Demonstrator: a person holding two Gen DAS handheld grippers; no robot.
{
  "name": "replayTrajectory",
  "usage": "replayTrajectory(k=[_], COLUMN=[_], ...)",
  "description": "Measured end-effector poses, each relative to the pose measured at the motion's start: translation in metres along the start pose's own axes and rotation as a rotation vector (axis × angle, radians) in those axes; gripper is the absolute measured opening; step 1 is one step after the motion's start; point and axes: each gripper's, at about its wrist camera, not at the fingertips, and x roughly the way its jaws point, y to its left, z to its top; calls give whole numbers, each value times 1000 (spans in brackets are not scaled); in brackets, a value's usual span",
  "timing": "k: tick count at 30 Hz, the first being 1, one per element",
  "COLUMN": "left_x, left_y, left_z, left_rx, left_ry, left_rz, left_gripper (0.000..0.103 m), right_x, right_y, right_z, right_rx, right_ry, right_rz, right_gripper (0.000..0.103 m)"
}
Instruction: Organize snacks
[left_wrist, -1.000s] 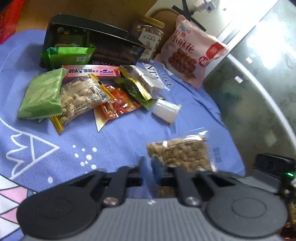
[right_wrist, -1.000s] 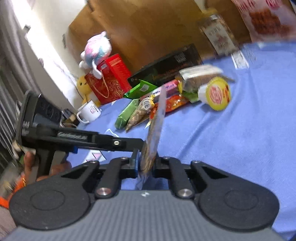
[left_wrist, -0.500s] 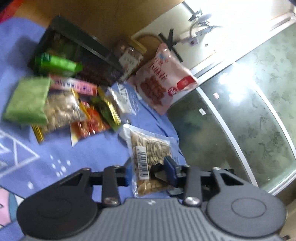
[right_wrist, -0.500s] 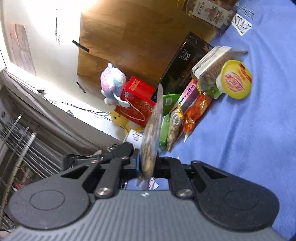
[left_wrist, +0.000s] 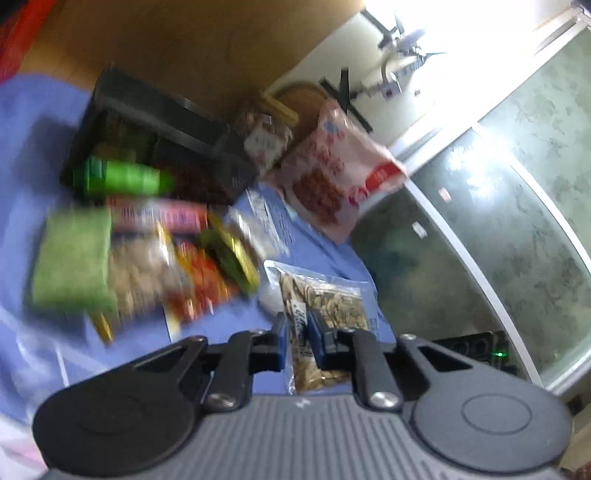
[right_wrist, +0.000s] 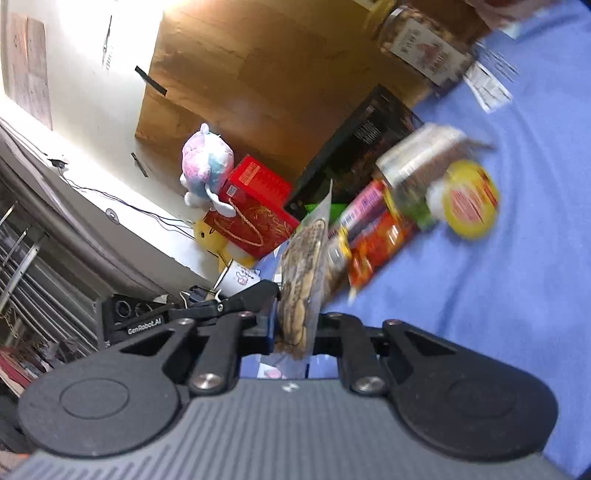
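Note:
A clear bag of pale seeds (left_wrist: 332, 302) hangs above the blue cloth (right_wrist: 480, 314), held from two sides. My left gripper (left_wrist: 298, 338) is closing on the bag's white label strip, its blue pads pressing both faces. In the right wrist view the same bag (right_wrist: 306, 254) stands edge-on with my right gripper (right_wrist: 295, 328) shut on its lower end. The left gripper's fingers (right_wrist: 255, 295) reach the bag from the left there. The snack pile lies beyond: a green packet (left_wrist: 74, 258), a nut packet (left_wrist: 140, 273) and an orange packet (left_wrist: 199, 280).
A black box (left_wrist: 155, 122) stands open behind the pile, with a nut jar (left_wrist: 266, 136) and a large pink-and-white snack bag (left_wrist: 332, 181) to its right. A yellow-lidded cup (right_wrist: 469, 199) lies on the cloth. A red gift box (right_wrist: 255, 206), a plush toy (right_wrist: 207, 162) and a mug (right_wrist: 240, 277) sit off the cloth's far end.
The bag came up off the cloth with the right gripper. The left gripper's jaws narrowed around the bag's label edge and now press it. Both views have tilted and risen.

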Motion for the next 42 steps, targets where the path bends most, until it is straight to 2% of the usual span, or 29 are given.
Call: replayTrajectory(k=[3,6,8,10,13,15,16,20,23,26,28,31,32,33,34,37,39,42], left_x=[1,9,18,31,56,65,65,45,26,19,31,65,77,90,100,124,122,100], left_y=[-3,8,20,32,53,62,62,52,37,16,6,-2,-1,1,3,10,10,7], left_z=[42,89,117,136,151,154,154,144,127,106,92,72,66,61,57,49,44,34], left_rx=[53,60,45,53,53,38,36,51,76,95,84,49,34,13,-11,-50,-60,-64], left_ry=[-65,-142,-172,-180,-146,-130,-139,-200,-215,-179,-123,-26,2,27,45,75,74,40], left_rz=[63,132,202,280,389,434,442,435,378,299,243,205,214,229,234,257,260,251], left_gripper=[14,17,18,20,18,28,31,35,35,38,40,42,46,53,55,51,44,43], right_x=[26,61,90,118,145,152,150,100,53,28,26,31,34,33,30,35,35,32], right_y=[10,14,11,5,7,10,10,1,-13,-33,-53,-79,-86,-94,-96,-89,-80,-49], right_z=[42,88,114,132,134,131,133,130,121,105,102,104,102,101,96,85,76,61], right_rx=[-66,-117,-107,-137,-277,-378,-398,-358,-334,-317,-240,-141,-96,-27,20,49,61,-27], right_ry=[7,10,22,31,40,40,31,-51,-110,-114,-101,-77,-57,-50,-56,-31,-15,-12], right_rz=[2,-6,-30,-87,-241,-356,-377,-344,-347,-414,-455,-447,-430,-379,-342,-278,-232,-225], right_gripper=[17,17,17,18,22,30,32,33,35,48,48,48,47,46,46,42,42,43])
